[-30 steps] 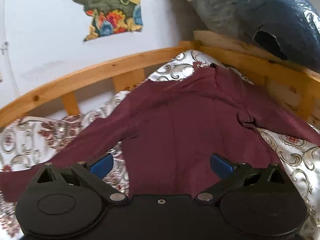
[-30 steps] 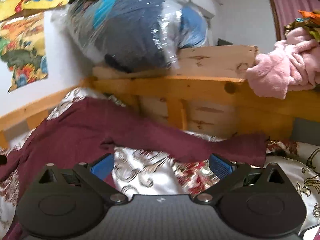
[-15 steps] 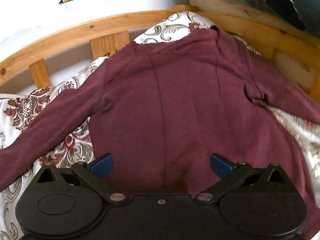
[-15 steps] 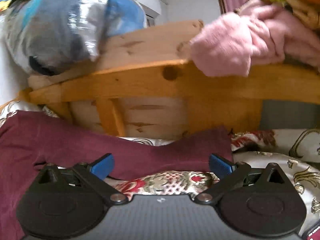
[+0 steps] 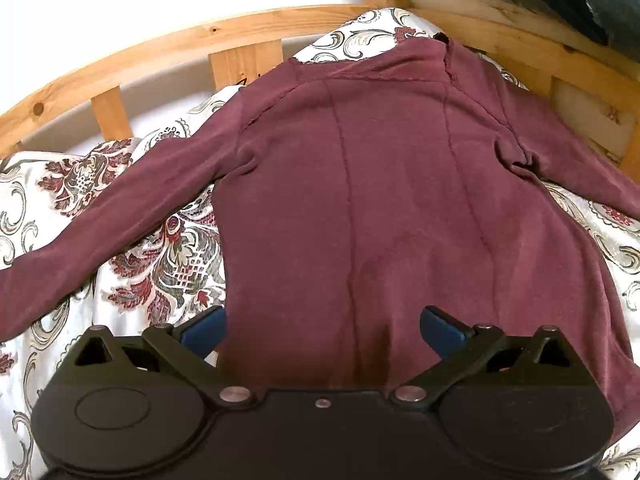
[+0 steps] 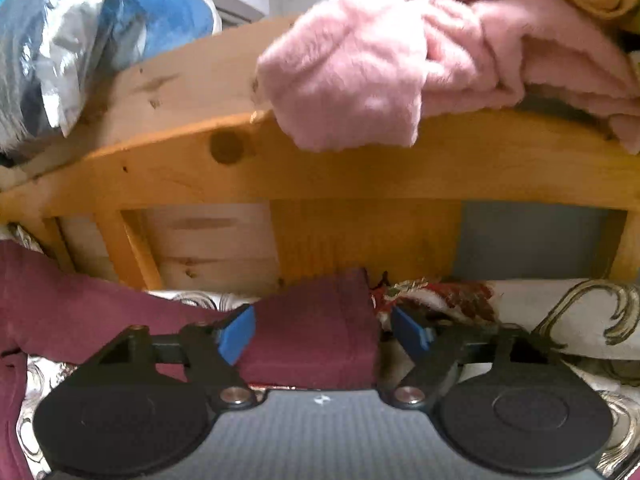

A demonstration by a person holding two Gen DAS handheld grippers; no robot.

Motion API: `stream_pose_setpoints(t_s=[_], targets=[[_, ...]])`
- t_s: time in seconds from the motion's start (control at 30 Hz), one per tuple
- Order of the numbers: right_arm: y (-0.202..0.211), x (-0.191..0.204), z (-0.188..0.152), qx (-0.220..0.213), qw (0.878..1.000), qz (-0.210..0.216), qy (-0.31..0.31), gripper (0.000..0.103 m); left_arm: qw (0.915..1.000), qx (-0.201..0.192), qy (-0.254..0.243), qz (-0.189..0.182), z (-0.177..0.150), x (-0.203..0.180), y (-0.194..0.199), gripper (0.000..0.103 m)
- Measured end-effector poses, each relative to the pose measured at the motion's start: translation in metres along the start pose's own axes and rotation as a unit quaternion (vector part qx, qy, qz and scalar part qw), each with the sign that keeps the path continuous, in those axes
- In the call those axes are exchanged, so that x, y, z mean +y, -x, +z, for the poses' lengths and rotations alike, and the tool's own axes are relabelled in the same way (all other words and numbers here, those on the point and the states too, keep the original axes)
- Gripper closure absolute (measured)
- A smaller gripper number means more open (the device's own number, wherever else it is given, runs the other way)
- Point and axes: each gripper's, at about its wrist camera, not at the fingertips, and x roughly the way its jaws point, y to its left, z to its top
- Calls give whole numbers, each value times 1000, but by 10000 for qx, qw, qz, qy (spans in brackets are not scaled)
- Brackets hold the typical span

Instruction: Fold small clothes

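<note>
Two grippers: right gripper (image 6: 322,332) closing around the maroon long-sleeved top's (image 5: 384,208) cuff, left gripper (image 5: 322,330) spread wide above its hem.

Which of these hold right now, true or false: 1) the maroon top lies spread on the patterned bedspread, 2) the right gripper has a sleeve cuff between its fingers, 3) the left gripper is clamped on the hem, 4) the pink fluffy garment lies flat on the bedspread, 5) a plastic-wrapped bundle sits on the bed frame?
1) True: the maroon top lies spread on the patterned bedspread.
2) True: the right gripper is closing with the sleeve cuff between its fingers.
3) False: the left gripper is open over the hem.
4) False: the pink fluffy garment hangs over the bed frame.
5) True: plastic-wrapped bundle.
</note>
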Motion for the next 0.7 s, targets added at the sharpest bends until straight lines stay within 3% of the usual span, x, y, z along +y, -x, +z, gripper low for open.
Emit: stream_pose_setpoints(t_s=[0.13, 0.2, 0.33, 0.4, 0.57, 0.7], targets=[[-10, 1, -8, 247, 9995, -195, 17, 45, 10000, 11, -56, -16, -1, -4, 0, 1], [-13, 0, -11, 305, 9992, -243, -2, 58, 10000, 29, -78, -37, -2, -6, -2, 1], [-13, 1, -12, 206, 9994, -262, -34, 81, 9999, 105, -104, -52, -4, -6, -7, 1], [-8, 2, -11, 47, 9998, -178, -43, 87, 9999, 127, -91, -45, -4, -4, -8, 1], [24, 27, -5, -664, 9961, 195, 549, 92, 10000, 98, 2, 8, -1, 6, -7, 1], [61, 65, 2, -1354, 9803, 880, 1141, 93, 9999, 56, 99, 65, 3, 16, -6, 1]])
